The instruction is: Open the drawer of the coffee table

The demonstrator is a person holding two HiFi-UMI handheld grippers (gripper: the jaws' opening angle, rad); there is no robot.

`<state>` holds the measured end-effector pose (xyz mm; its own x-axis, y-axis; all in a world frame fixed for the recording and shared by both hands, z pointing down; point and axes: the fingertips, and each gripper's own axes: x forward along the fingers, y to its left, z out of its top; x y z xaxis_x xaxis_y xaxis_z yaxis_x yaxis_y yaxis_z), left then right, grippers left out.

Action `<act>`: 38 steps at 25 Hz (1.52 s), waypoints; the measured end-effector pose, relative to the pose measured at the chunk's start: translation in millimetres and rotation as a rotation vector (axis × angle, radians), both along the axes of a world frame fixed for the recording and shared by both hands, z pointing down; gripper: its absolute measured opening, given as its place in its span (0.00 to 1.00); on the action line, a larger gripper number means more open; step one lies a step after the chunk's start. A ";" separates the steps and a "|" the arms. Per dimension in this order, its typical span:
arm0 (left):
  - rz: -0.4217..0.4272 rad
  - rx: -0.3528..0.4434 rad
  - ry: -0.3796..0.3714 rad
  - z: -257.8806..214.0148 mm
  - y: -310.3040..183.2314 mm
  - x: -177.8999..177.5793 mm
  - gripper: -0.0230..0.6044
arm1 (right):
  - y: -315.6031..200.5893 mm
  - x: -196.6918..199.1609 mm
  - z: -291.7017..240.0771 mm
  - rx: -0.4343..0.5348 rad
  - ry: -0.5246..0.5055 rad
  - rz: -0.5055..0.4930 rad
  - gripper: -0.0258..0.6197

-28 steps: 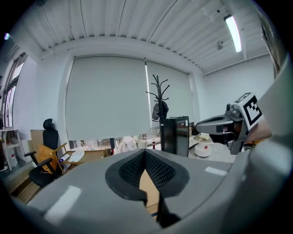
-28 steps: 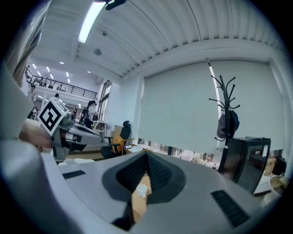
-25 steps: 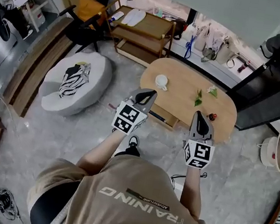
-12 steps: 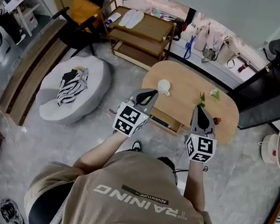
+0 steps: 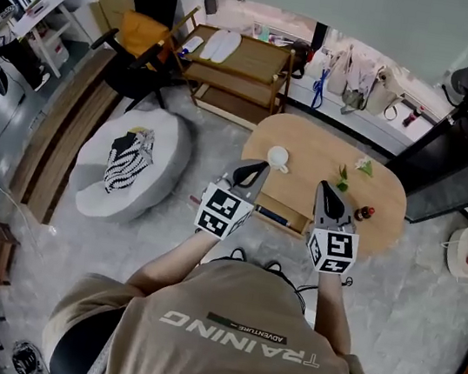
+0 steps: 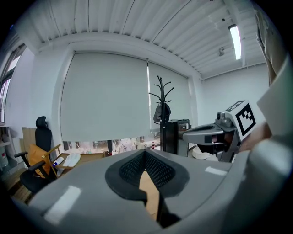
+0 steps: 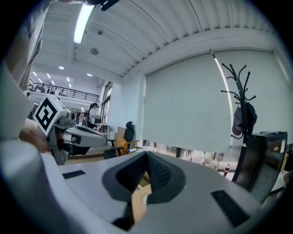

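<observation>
While both pairs of tongs are closed on nothing, they point forward and slightly downward, side by side in front of the person. In the left gripper view the left tongs have their ribbed pads meeting at the tip. The right tongs look the same in the right gripper view, with only a sliver of pale wood showing through the gap below the tips.

From the head view, the left tongs reach toward the left near edge of the oval coffee table, and the right tongs toward its near edge further right. The drawer sits under that near edge, between the two tips and below them. It seems to stand a little proud of the tabletop, and a handle is too small to make out. Its front runs across the person's front, along the table's long axis, so the pull should come straight back toward the body. Neither hand is clearly nearer. A white cup stands on the table just beyond the left tips.
</observation>
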<state>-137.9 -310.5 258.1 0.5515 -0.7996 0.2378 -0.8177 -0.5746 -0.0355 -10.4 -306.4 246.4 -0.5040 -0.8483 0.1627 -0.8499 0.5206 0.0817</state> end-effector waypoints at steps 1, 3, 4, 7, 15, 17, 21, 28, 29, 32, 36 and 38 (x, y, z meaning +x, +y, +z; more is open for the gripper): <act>0.004 0.003 0.000 -2.8 -1.1 4.4 0.05 | -2.4 5.4 -6.1 0.013 -0.002 0.003 0.05; 0.007 0.003 0.007 -6.9 -5.5 12.1 0.05 | -8.6 17.7 -17.2 0.039 0.003 0.016 0.04; 0.008 -0.004 0.017 -7.1 -7.3 16.4 0.05 | -10.9 24.8 -21.8 0.047 0.007 0.024 0.05; 0.015 -0.017 0.037 -7.4 -9.6 30.9 0.05 | -14.5 47.1 -33.6 0.065 0.001 0.044 0.04; -0.010 0.028 0.055 -33.5 -36.4 41.1 0.05 | -31.2 65.7 -64.4 0.113 -0.040 0.047 0.05; -0.022 0.035 0.067 -36.1 -38.0 39.3 0.05 | -32.2 65.2 -63.6 0.112 -0.025 0.042 0.04; -0.029 0.033 0.085 -34.3 -35.8 31.2 0.05 | -30.8 60.4 -54.5 0.087 -0.009 0.032 0.05; -0.034 0.013 0.084 -24.0 -32.1 28.9 0.05 | -28.1 58.2 -55.2 0.122 -0.014 0.033 0.04; -0.034 0.019 0.078 -25.1 -33.0 28.7 0.05 | -28.6 57.4 -54.4 0.120 -0.021 0.035 0.04; -0.044 0.040 0.071 -31.4 -35.9 27.0 0.05 | -30.9 55.1 -53.1 0.116 -0.040 0.036 0.04; -0.064 0.035 0.075 -27.1 -32.4 21.9 0.05 | -27.3 52.0 -41.9 0.096 -0.044 0.032 0.04; -0.065 0.025 0.072 -23.0 -32.9 22.1 0.05 | -28.0 53.5 -40.4 0.091 -0.045 0.033 0.04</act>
<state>-115.7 -343.4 235.1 0.5136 -0.8392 0.1787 -0.8539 -0.5202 0.0115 43.1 -334.4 206.1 -0.4807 -0.8747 0.0619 -0.8703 0.4845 0.0884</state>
